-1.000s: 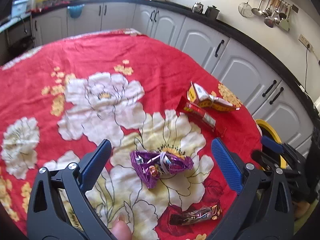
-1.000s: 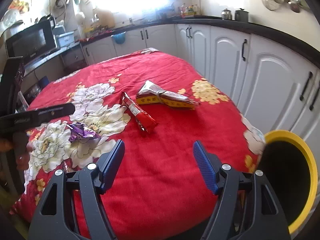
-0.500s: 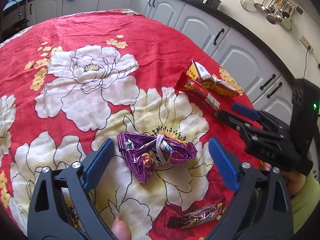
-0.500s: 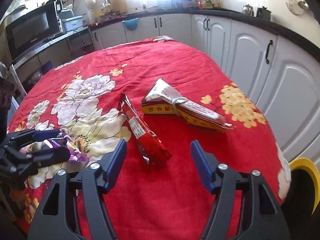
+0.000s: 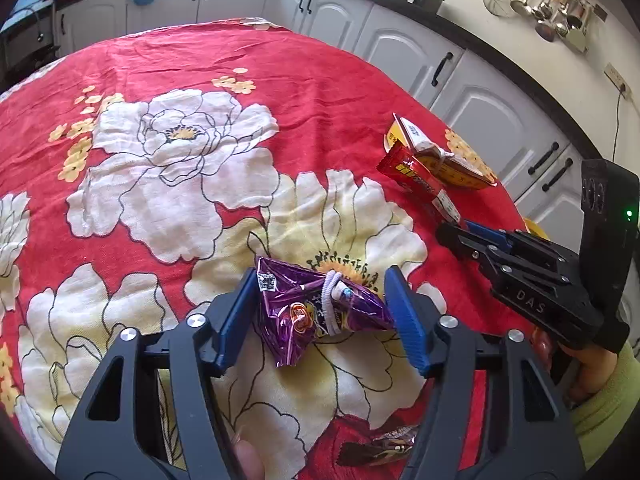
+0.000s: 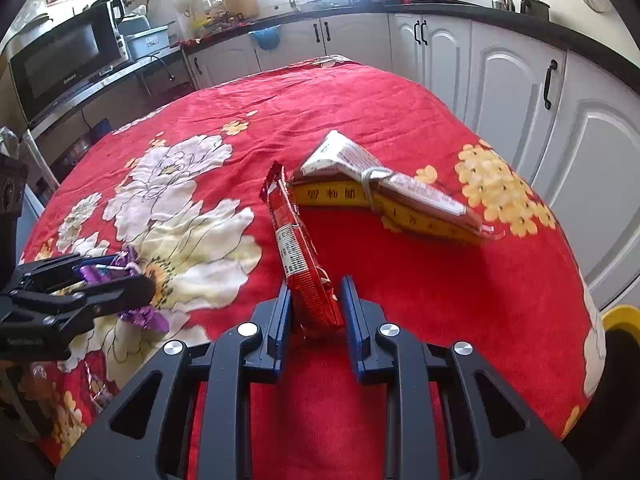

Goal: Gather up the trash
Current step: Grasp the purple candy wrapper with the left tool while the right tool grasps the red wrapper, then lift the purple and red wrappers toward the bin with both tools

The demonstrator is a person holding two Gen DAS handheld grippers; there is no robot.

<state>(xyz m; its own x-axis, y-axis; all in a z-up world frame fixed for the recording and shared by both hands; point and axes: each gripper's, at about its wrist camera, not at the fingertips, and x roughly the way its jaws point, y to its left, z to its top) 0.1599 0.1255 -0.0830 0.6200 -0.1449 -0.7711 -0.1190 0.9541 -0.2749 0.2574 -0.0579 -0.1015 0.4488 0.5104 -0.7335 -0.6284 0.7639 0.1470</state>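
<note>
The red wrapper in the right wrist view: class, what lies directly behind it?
Behind the red wrapper lies a yellow folded packet bound with a band, on the floral tablecloth. The wrapper's upright end covers the packet's near corner, so contact is unclear.

Both views are taken from just behind the fingers of a hand-held gripper, angled steeply down onto the red flowered tablecloth (image 5: pixel 320 92) — close, with the fisheye bending the kitchen around the edges. The left wrist view is aimed across the cloth toward the white cabinets (image 5: pixel 404 48), and the right gripper (image 5: pixel 456 232) is caught at its right edge. The right wrist view is faced toward the bright window and the microwave (image 6: pixel 64 60) — the left gripper (image 6: pixel 116 276) is seen at its left edge. The central cloth is shared, along with the purple wrapper (image 5: pixel 316 312) and the red wrapper (image 6: pixel 300 256).
</note>
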